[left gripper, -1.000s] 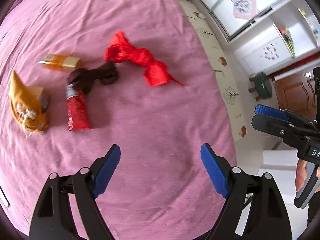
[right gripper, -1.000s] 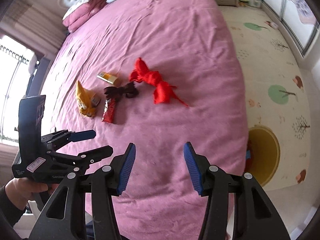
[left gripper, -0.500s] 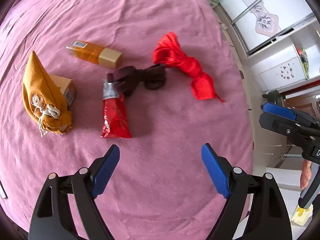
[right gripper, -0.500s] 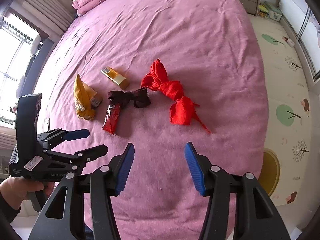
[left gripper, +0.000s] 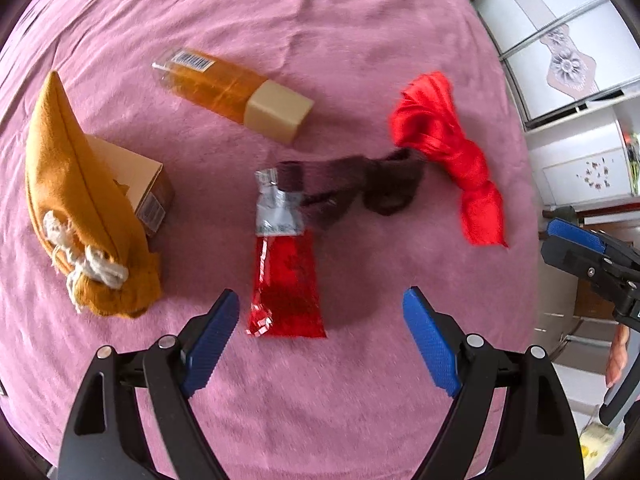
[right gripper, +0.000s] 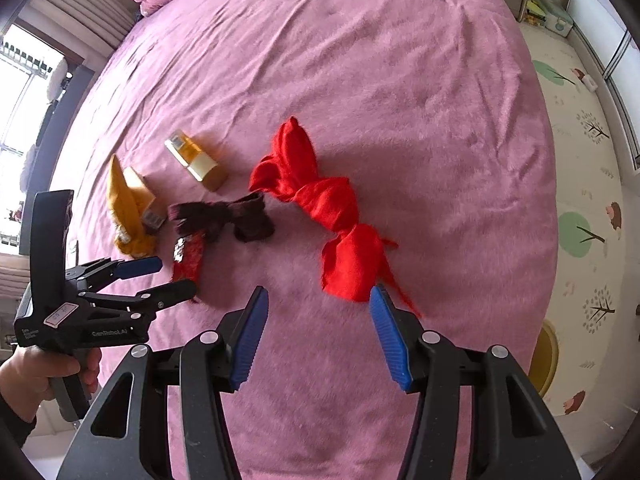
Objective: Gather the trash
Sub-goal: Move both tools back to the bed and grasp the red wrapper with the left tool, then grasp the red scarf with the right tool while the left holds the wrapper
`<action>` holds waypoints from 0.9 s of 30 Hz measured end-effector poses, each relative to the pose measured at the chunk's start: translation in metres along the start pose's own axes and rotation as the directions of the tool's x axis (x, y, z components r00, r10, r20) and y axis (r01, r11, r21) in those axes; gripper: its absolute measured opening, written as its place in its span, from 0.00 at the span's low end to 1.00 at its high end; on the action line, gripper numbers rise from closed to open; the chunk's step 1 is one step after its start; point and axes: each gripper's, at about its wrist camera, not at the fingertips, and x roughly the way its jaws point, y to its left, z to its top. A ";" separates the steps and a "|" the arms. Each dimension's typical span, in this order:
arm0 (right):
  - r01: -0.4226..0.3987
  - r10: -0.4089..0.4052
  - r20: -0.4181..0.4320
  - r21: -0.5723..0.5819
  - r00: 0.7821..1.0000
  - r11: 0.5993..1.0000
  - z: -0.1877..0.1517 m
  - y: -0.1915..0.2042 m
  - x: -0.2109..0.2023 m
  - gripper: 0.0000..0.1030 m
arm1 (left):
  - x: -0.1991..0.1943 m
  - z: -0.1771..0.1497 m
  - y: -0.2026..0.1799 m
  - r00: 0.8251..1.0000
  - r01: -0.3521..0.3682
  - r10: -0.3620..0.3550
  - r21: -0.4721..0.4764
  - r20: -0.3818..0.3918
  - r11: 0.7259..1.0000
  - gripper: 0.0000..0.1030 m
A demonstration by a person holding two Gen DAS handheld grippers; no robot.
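Nothing looks collected yet: the red wrapper (left gripper: 286,284) lies on the pink bedspread (left gripper: 340,32) just ahead of the empty, wide-spread left gripper (left gripper: 322,336) (the right gripper (right gripper: 318,334) also gapes, holding nothing), with no bin in sight

Fuzzy matt pink bedspread (left gripper: 360,20), glossy crinkled red foil wrapper (left gripper: 286,280), shiny red cloth (left gripper: 440,136), clear plastic bottle (left gripper: 212,84)

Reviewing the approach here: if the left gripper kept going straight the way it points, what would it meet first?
Probably the red wrapper: it lies just ahead of the open left gripper, nearer the left finger. Depth is unclear.
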 end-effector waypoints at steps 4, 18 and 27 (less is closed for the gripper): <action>0.009 -0.009 -0.014 0.001 1.000 1.000 0.013 -0.007 0.014 0.52 | 0.013 0.006 0.007 1.000 0.001 -0.001 -0.018 -0.018 1.000 0.81; 0.033 -0.031 -0.084 0.024 0.996 0.999 0.032 -0.019 0.061 0.52 | 0.030 0.003 0.023 0.997 -0.046 0.041 -0.071 -0.072 0.996 0.48; 0.094 -0.091 -0.122 0.018 0.988 0.995 0.028 -0.011 0.073 0.17 | 0.021 -0.003 0.038 0.998 -0.026 0.020 -0.102 -0.064 0.994 0.36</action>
